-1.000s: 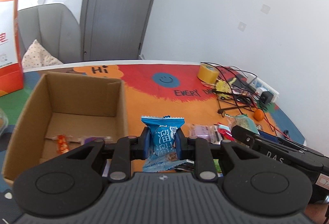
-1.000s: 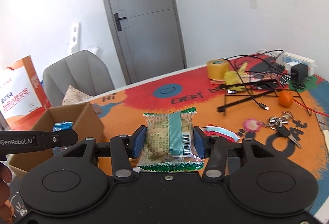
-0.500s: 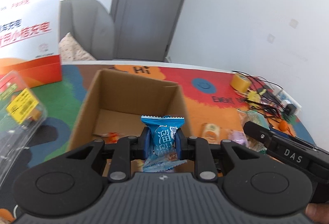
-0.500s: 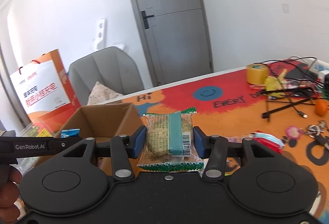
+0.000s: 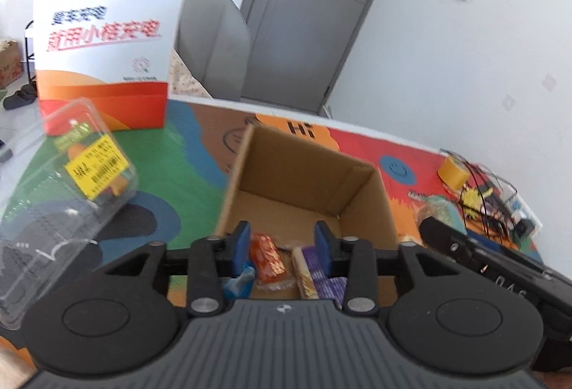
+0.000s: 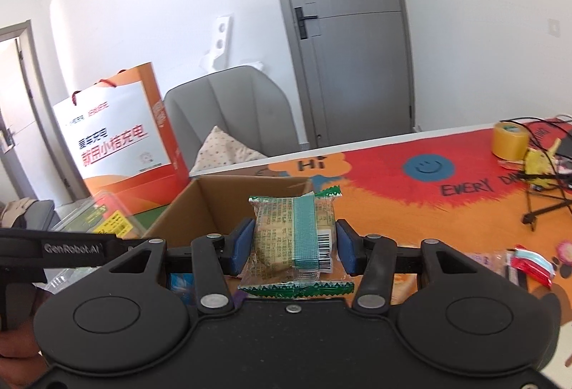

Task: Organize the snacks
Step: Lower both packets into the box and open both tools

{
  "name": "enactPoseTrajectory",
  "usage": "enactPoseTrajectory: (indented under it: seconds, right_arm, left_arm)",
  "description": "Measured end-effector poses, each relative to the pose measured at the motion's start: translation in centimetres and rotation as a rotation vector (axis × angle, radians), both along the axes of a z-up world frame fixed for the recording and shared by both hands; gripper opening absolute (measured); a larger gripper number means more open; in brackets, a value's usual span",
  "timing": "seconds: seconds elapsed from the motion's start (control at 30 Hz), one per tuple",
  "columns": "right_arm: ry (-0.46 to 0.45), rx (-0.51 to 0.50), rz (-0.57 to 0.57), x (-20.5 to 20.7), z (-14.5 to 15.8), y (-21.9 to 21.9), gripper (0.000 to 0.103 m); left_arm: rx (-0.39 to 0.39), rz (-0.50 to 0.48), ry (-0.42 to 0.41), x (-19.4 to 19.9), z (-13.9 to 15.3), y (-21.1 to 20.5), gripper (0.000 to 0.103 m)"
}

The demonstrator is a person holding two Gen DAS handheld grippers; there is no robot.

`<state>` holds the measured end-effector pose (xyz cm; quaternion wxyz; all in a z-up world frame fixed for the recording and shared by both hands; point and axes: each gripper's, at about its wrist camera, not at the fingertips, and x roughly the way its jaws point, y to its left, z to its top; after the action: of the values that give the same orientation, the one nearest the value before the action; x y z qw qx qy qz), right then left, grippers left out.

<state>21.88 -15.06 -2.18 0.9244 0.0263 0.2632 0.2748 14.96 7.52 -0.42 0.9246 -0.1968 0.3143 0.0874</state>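
My left gripper (image 5: pixel 282 239) hangs over the open cardboard box (image 5: pixel 304 174), its jaws opening with nothing pressed between the pads. The blue snack packet (image 5: pixel 237 281) lies loose just below the left finger, inside the box. An orange packet (image 5: pixel 268 258) and a purple packet (image 5: pixel 318 267) rest on the box floor. My right gripper (image 6: pixel 294 242) is shut on a cracker packet (image 6: pixel 296 239) with green zigzag ends, held upright in front of the cardboard box (image 6: pixel 221 206).
An orange-and-white paper bag (image 5: pixel 107 31) stands behind the box. A clear plastic clamshell (image 5: pixel 60 188) lies at its left. A yellow tape roll (image 6: pixel 509 138), cables and a few loose snack packets (image 6: pixel 529 260) sit on the colourful mat to the right. A grey chair (image 6: pixel 228 110) stands behind the table.
Both grippers swung left toward the box. The left jaws spread and the blue packet dropped from between them into the box. The right gripper still holds the cracker packet.
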Motion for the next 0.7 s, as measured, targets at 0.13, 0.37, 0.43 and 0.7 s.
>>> enactPoseTrajectory:
  seconds: [0.13,0.37,0.43,0.7]
  right_arm:
    - [0.005,-0.006,0.034,0.2,0.3,1.4,0.049]
    - [0.030,-0.011,0.111,-0.2,0.4,3.8,0.049]
    - [0.047,-0.018,0.133,-0.4,0.2,4.4,0.049]
    - [0.082,-0.028,0.125,-1.1,0.3,4.2,0.068]
  left_arm:
    - [-0.002,0.032,-0.014,-0.7,0.6,1.2,0.051]
    - [-0.006,0.076,-0.012,-1.7,0.8,2.9,0.071]
    - [-0.012,0.090,-0.010,-2.0,0.7,3.2,0.076]
    - [-0.026,0.098,0.014,-2.3,0.5,3.6,0.089]
